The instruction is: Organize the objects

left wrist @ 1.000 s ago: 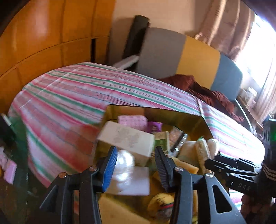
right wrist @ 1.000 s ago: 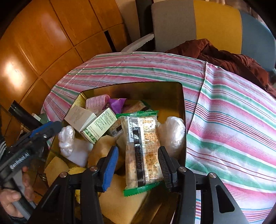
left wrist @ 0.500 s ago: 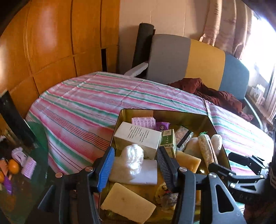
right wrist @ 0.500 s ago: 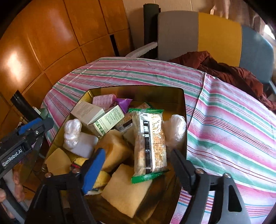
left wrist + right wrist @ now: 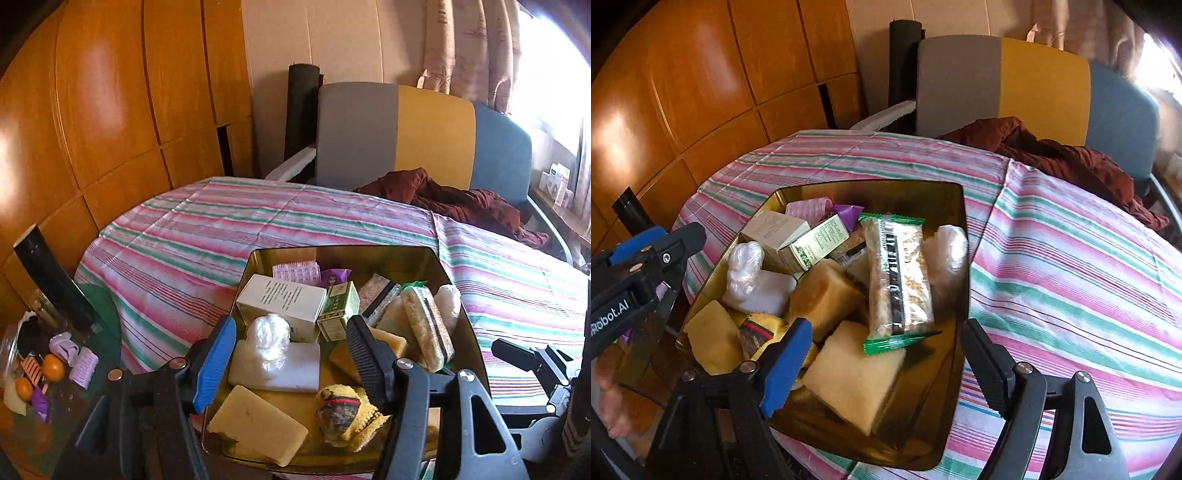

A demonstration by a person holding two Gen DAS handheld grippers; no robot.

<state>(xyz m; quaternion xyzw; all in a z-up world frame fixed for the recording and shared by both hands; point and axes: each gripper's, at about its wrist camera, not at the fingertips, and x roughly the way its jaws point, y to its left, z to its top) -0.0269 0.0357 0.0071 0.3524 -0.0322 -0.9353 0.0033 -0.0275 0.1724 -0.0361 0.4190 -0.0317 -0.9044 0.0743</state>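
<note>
Hovering over the gold tray (image 5: pixel 960 206), your left gripper (image 5: pixel 291 360) has just been opening, nothing between its jaws; your right gripper (image 5: pixel 886 365) hangs released too. Inside the tray lies the snack pack (image 5: pixel 899 277).

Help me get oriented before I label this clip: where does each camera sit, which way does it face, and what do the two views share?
Left wrist: on the left gripper, looking forward and down along its open fingers at the gold tin; the right gripper shows at the right edge.
Right wrist: on the right gripper, open, looking down into the tin from its other side; the left gripper and a hand show at left.
Shared: the tin, cracker pack, striped cloth and chair.
</note>
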